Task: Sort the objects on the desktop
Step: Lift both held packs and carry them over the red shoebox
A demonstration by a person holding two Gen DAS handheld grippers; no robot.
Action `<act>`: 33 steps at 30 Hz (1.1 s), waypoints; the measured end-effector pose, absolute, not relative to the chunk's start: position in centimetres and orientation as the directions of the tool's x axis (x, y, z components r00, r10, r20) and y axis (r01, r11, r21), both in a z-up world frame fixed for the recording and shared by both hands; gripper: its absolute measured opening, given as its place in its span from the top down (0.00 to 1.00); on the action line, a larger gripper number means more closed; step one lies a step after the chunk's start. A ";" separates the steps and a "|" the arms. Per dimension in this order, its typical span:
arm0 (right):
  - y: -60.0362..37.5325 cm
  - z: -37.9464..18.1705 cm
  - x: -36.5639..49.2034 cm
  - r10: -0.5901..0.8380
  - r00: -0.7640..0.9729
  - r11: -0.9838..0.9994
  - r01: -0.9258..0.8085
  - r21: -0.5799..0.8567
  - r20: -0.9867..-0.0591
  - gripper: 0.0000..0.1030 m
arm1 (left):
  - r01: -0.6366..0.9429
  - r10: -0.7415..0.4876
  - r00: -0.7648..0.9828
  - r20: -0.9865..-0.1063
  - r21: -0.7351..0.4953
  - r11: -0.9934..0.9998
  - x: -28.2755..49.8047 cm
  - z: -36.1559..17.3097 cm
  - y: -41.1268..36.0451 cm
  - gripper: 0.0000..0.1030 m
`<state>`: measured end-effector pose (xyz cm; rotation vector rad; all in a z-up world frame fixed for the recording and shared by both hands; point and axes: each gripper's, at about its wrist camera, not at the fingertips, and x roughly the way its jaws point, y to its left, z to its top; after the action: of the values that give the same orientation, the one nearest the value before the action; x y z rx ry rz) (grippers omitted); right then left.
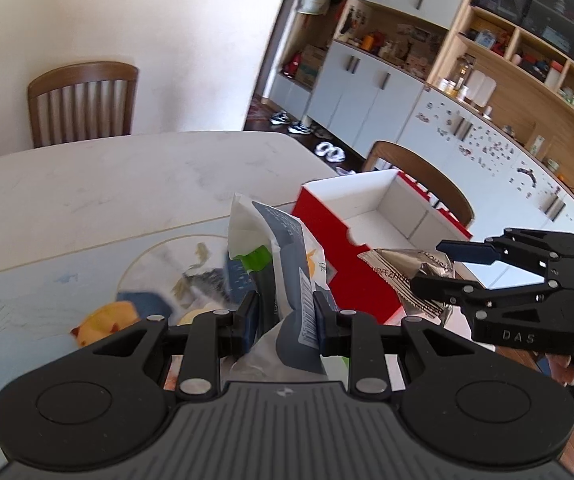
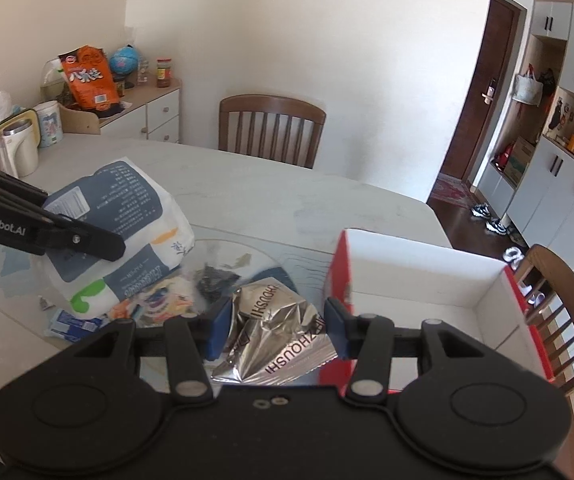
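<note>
My left gripper (image 1: 285,312) is shut on a white and dark-blue tissue pack (image 1: 283,256) and holds it above the table; the pack also shows in the right wrist view (image 2: 127,224). My right gripper (image 2: 279,332) is shut on a crumpled silver foil packet (image 2: 275,328), just left of the red box. In the left wrist view the right gripper (image 1: 433,266) holds that packet (image 1: 403,276) at the box's near side. The red box with white inside (image 1: 387,216) stands open at the table's right edge (image 2: 427,280).
A printed mat (image 1: 47,288) covers the near table, with small wrappers (image 2: 159,304) and a dark scrap (image 2: 215,280) on it. Wooden chairs stand behind (image 2: 271,128) and right of the table (image 2: 559,304). A sideboard with jars and bags (image 2: 87,80) is far left.
</note>
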<state>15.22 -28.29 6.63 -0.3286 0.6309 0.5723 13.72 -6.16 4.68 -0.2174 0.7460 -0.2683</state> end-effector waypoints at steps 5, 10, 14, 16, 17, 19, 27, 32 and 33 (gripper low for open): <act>-30.6 6.9 16.8 0.379 0.668 0.817 -0.567 -0.108 -0.641 0.52 | 0.210 -0.353 0.688 -0.634 -0.292 0.933 15.6 5.1 -7.8 0.74; -33.0 6.8 18.4 0.355 0.679 0.835 -0.540 -0.109 -0.643 0.52 | 0.255 -0.380 0.677 -0.630 -0.284 0.925 17.6 5.4 -10.1 0.74; -34.7 6.6 19.8 0.345 0.682 0.842 -0.528 -0.108 -0.645 0.52 | 0.284 -0.394 0.671 -0.628 -0.273 0.919 19.3 5.7 -12.3 0.74; -35.3 6.5 20.4 0.340 0.686 0.843 -0.526 -0.115 -0.644 0.52 | 0.297 -0.399 0.669 -0.627 -0.267 0.917 20.1 5.8 -13.3 0.74; -35.7 6.4 20.8 0.338 0.687 0.843 -0.525 -0.118 -0.643 0.52 | 0.301 -0.400 0.668 -0.627 -0.264 0.916 20.5 5.7 -13.8 0.74; -36.5 6.3 21.3 0.335 0.688 0.844 -0.523 -0.120 -0.643 0.52 | 0.308 -0.403 0.663 -0.631 -0.260 0.915 21.5 5.7 -14.8 0.74; -38.9 5.2 24.0 0.324 0.685 0.841 -0.524 -0.132 -0.652 0.52 | 0.328 -0.403 0.646 -0.649 -0.240 0.914 24.9 5.2 -18.5 0.74; -40.1 4.7 25.7 0.317 0.688 0.841 -0.522 -0.141 -0.653 0.52 | 0.331 -0.394 0.634 -0.665 -0.227 0.916 27.0 4.6 -20.3 0.74; -40.4 4.5 26.1 0.314 0.690 0.842 -0.520 -0.145 -0.653 0.52 | 0.333 -0.393 0.632 -0.668 -0.223 0.916 27.4 4.5 -20.7 0.74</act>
<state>26.09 -40.40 4.53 -0.3332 0.6601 0.4763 27.36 -20.69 4.47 -0.0813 0.7836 -0.4156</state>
